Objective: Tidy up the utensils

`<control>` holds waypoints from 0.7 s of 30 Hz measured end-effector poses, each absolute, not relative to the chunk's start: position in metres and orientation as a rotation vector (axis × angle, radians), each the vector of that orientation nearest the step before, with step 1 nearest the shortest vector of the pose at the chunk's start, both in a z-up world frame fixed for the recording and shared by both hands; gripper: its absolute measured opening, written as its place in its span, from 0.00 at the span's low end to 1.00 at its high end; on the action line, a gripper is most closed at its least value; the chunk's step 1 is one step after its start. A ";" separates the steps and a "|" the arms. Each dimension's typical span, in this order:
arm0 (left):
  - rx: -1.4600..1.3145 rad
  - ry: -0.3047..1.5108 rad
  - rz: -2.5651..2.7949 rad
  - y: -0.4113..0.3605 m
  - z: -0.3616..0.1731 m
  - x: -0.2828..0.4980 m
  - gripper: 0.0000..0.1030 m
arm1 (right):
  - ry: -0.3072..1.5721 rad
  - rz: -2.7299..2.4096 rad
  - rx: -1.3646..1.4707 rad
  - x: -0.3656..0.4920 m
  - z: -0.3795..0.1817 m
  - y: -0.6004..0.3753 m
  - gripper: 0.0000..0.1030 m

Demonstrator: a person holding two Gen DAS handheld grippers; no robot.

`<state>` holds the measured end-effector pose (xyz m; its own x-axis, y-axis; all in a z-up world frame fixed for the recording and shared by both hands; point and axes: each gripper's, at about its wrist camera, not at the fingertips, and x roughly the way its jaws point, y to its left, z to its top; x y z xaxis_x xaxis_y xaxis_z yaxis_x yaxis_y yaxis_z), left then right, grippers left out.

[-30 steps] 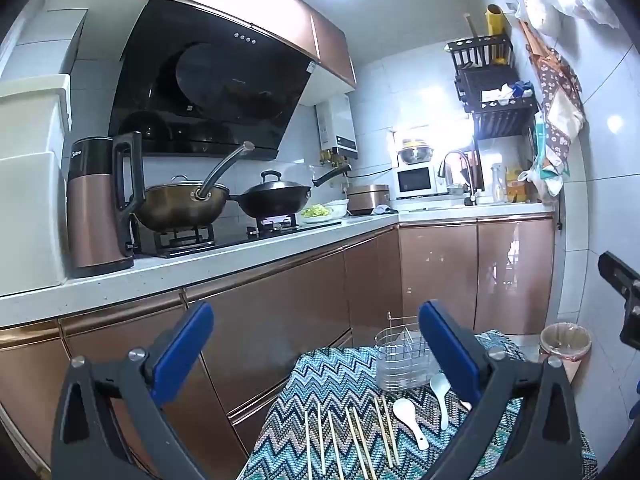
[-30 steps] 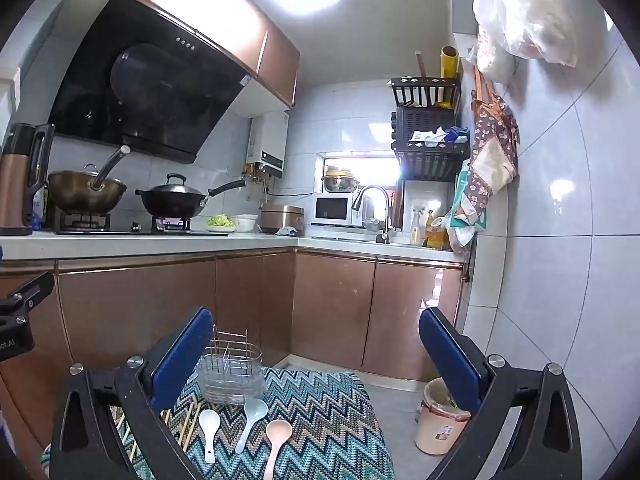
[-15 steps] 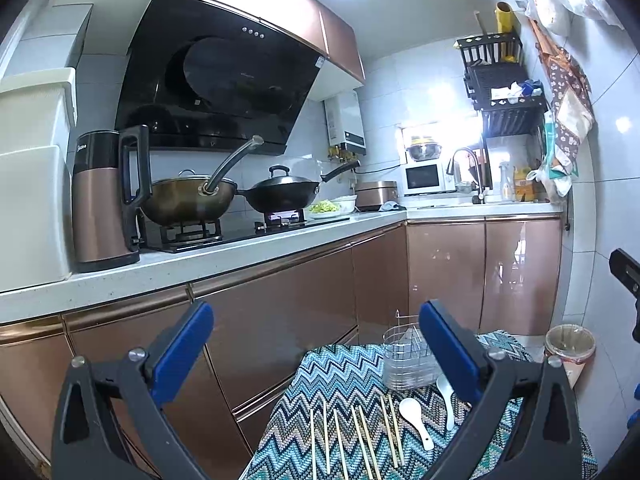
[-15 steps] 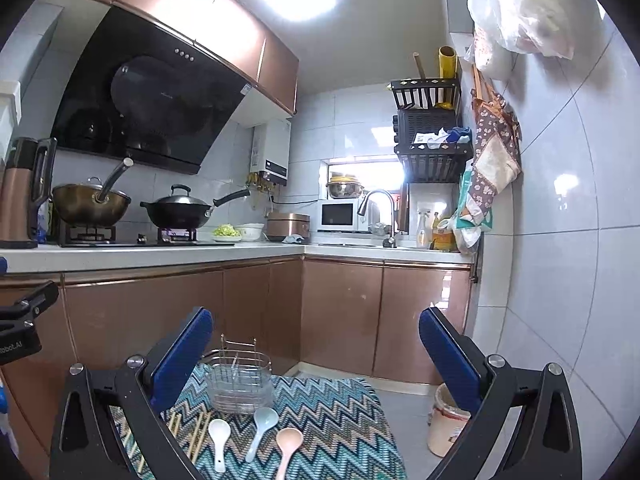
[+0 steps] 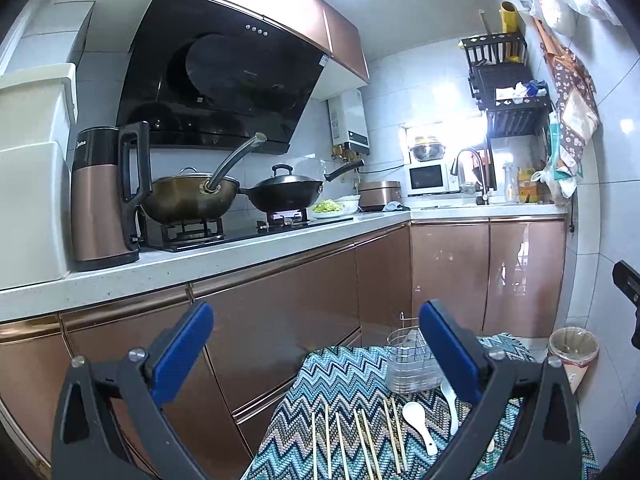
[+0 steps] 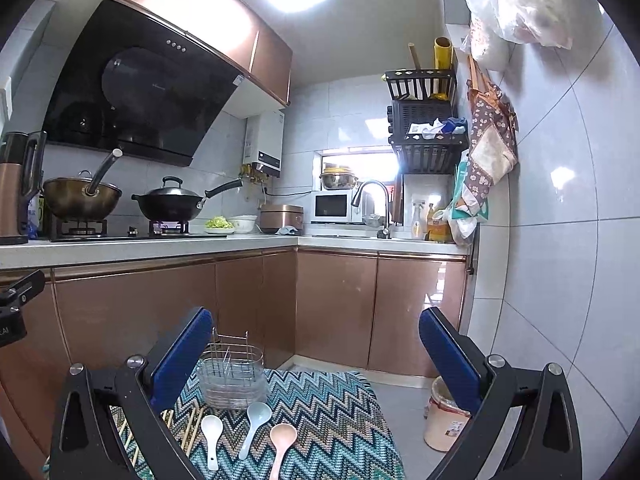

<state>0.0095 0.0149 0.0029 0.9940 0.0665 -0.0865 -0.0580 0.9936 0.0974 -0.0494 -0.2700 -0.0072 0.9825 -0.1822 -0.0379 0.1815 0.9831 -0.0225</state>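
Hovering above zigzag cloth (image 5: 344, 376), left gripper (image 5: 316, 356) jaws spread wide, holding nothing. Below and between jaws: chopsticks (image 5: 360, 432) laid in row on cloth. Toward right jaw: white spoon (image 5: 418, 420), wire utensil holder (image 5: 406, 364) partly hidden behind it. Right gripper (image 6: 316, 356) likewise spread, empty. Just beside left jaw: utensil holder (image 6: 232, 376); below, white spoon (image 6: 211, 436), blue spoon (image 6: 256, 420), pink spoon (image 6: 282, 444). Near right jaw: bin (image 6: 444, 420) on floor.

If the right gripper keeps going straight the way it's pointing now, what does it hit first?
The right gripper is open and aimed above the table, past the utensil holder on its left. Its line seems to end at the copper cabinet doors under the sink counter, though depth is uncertain.
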 end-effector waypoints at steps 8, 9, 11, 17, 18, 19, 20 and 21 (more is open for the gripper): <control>0.101 0.098 0.045 0.016 -0.003 0.021 1.00 | 0.058 -0.195 -0.020 -0.038 -0.013 -0.271 1.00; 0.099 0.100 0.041 0.016 -0.003 0.023 1.00 | 0.058 -0.196 -0.021 -0.036 -0.013 -0.271 1.00; 0.097 0.100 0.042 0.016 -0.003 0.026 1.00 | 0.058 -0.198 -0.019 -0.035 -0.013 -0.272 1.00; 0.075 0.094 0.037 0.018 -0.002 0.035 1.00 | 0.064 -0.205 -0.016 -0.026 -0.014 -0.276 1.00; 0.075 0.096 0.036 0.017 -0.002 0.037 1.00 | 0.065 -0.206 -0.017 -0.024 -0.015 -0.276 1.00; 0.075 0.098 0.036 0.017 -0.002 0.039 1.00 | 0.066 -0.206 -0.016 -0.023 -0.015 -0.277 1.00; 0.075 0.101 0.035 0.017 -0.001 0.041 1.00 | 0.066 -0.206 -0.016 -0.022 -0.015 -0.278 1.00; 0.074 0.103 0.035 0.017 -0.001 0.042 1.00 | 0.066 -0.205 -0.016 -0.021 -0.016 -0.279 1.00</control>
<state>0.0421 0.0167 -0.0010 0.9941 0.0392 -0.1014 -0.0315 0.9966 0.0761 -0.0209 -0.2787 -0.0160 0.9768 -0.2044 -0.0639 0.2034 0.9789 -0.0223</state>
